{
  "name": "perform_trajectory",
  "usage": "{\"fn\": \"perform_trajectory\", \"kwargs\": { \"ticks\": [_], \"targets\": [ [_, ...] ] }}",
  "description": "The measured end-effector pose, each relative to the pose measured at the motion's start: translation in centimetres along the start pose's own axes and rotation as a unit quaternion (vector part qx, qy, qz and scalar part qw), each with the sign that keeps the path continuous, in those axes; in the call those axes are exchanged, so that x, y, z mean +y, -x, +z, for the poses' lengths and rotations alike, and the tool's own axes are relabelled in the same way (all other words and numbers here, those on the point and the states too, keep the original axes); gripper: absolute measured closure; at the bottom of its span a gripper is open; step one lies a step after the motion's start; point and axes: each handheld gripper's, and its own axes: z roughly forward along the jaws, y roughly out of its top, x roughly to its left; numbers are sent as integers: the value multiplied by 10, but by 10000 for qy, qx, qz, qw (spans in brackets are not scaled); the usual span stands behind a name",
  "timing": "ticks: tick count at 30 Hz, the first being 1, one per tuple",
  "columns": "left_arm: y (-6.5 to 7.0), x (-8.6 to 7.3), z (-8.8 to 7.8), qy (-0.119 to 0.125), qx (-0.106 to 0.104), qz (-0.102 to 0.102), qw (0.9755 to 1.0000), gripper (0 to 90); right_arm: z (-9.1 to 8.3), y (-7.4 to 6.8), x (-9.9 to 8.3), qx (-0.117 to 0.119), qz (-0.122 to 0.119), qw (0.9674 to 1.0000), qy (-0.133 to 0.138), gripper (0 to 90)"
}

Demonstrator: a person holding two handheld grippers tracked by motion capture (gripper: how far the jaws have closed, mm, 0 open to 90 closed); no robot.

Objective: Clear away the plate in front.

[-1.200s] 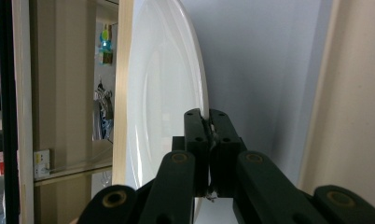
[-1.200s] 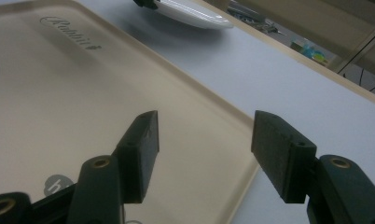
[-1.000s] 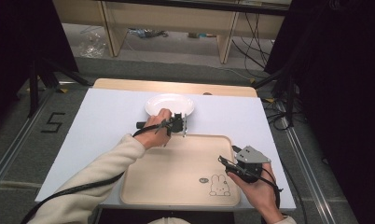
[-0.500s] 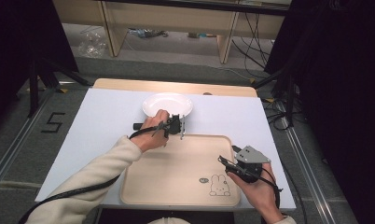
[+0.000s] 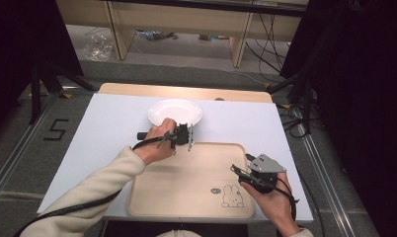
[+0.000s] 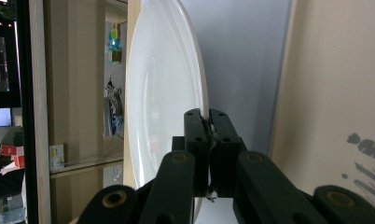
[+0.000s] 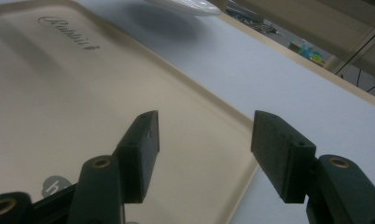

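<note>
Smooth, glossy white round plate with a shallow dish and thin raised rim, resting on the matte white tabletop just beyond the far left corner of the tray. Seen edge-on in the left gripper view as a tall white curve, light sliding over its glazed face. Left gripper, black and hard-edged, clamped tight on the plate's near rim, jaws pressed together with only the thin edge between them; cream knitted sleeve along the forearm behind it. Pale beige tray, rectangular with rounded corners and a low moulded lip, matte and faintly grained, lying at the near middle of the tabletop. Line-drawn rabbit printed near its right front corner beside a small grey round mark; cursive lettering reading "Rabbit" visible in the right gripper view. Right gripper held above the tray's right front corner, topped by a grey three-cornered plate, jaws spread wide with nothing between them. Light wooden strip along the tabletop's far edge. Black number "5" marked on the grey floor at left.
</note>
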Motion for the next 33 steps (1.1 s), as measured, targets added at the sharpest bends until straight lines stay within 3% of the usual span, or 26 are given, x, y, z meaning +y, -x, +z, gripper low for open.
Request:
{"fn": "perform_trajectory", "kwargs": {
  "ticks": [11, 12, 14, 15, 20, 24, 33],
  "targets": [
    [4, 0, -12, 35, 75, 76, 9999, 875, 0, 0, 0, 4, -4, 10000, -28, 430],
    [6, 1, -13, 55, 41, -2, 10000, 875, 0, 0, 0, 2, -4, 10000, -30, 430],
    [5, 2, -17, 61, 60, 65, 9999, 875, 0, 0, 0, -1, -2, 10000, -31, 430],
    [6, 2, -19, 75, 32, -11, 10000, 875, 0, 0, 0, -3, 0, 10000, -32, 430],
    [9, 2, -23, 110, 49, -14, 9999, 875, 0, 1, 0, -60, 8, 10000, 10, 428],
    [9, 0, -28, 125, 116, 60, 9998, 875, -1, 2, 1, -101, 16, 9999, -5, 406],
    [13, -4, -39, 199, 163, -18, 9997, 875, -4, 6, 2, -253, 170, 9990, 335, 332]
  ]
}}
